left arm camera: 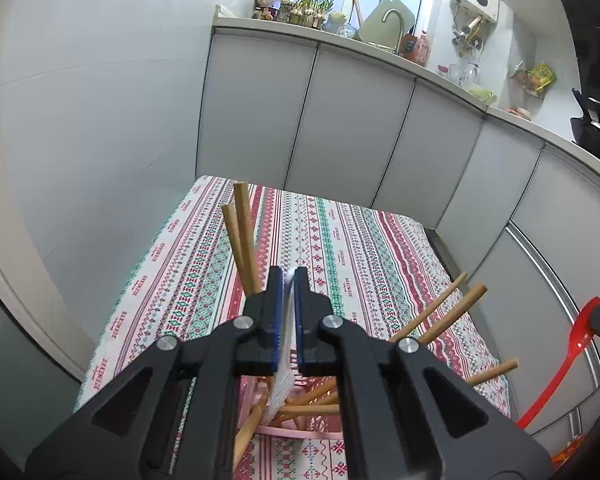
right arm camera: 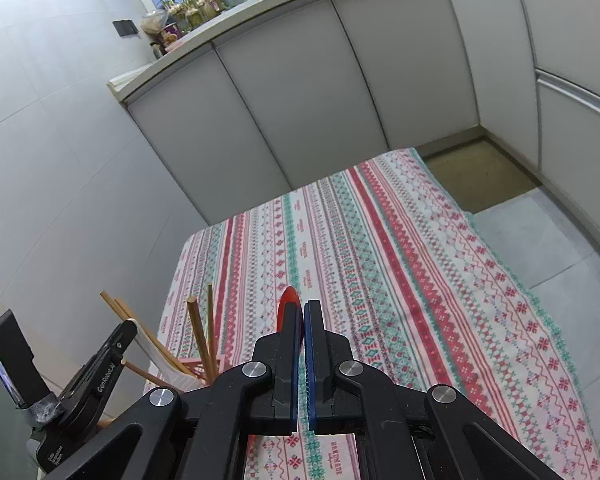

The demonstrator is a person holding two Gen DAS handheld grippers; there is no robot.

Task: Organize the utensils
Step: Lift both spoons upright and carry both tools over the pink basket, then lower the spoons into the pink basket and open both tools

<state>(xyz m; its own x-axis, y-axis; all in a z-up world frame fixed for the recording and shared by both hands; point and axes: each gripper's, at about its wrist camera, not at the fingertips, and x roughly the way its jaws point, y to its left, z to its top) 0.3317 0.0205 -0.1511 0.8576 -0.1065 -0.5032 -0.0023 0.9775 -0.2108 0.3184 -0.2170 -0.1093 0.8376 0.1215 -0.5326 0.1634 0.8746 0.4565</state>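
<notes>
Left gripper (left arm camera: 288,280) pinches white utensil (left arm camera: 283,384) over pink basket (left arm camera: 300,432) near tabletop front edge; crossed chopsticks (left arm camera: 432,320) may block it. Right gripper (right arm camera: 303,312) grips red spoon (right arm camera: 289,298); could slip.

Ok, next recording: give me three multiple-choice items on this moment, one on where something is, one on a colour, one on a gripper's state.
1. Where do the wooden chopsticks stand?
A. In a pink slotted basket on the patterned tablecloth
B. On the kitchen counter
C. On the floor

2. What colour is the spoon in the right gripper?
A. White
B. Red
C. Green

3. How do the jaws of the left gripper stand?
A. Wide open with nothing between them
B. Closed on a wooden chopstick
C. Nearly closed with a flat white utensil between the pads

Key: 1 A, the sticks fan up out of the pink basket on the cloth. 2 B, the red bowl shows past the right fingertips and the red handle shows in the left wrist view. 3 C, the white piece runs between the blue pads and hangs down over the basket.
</notes>
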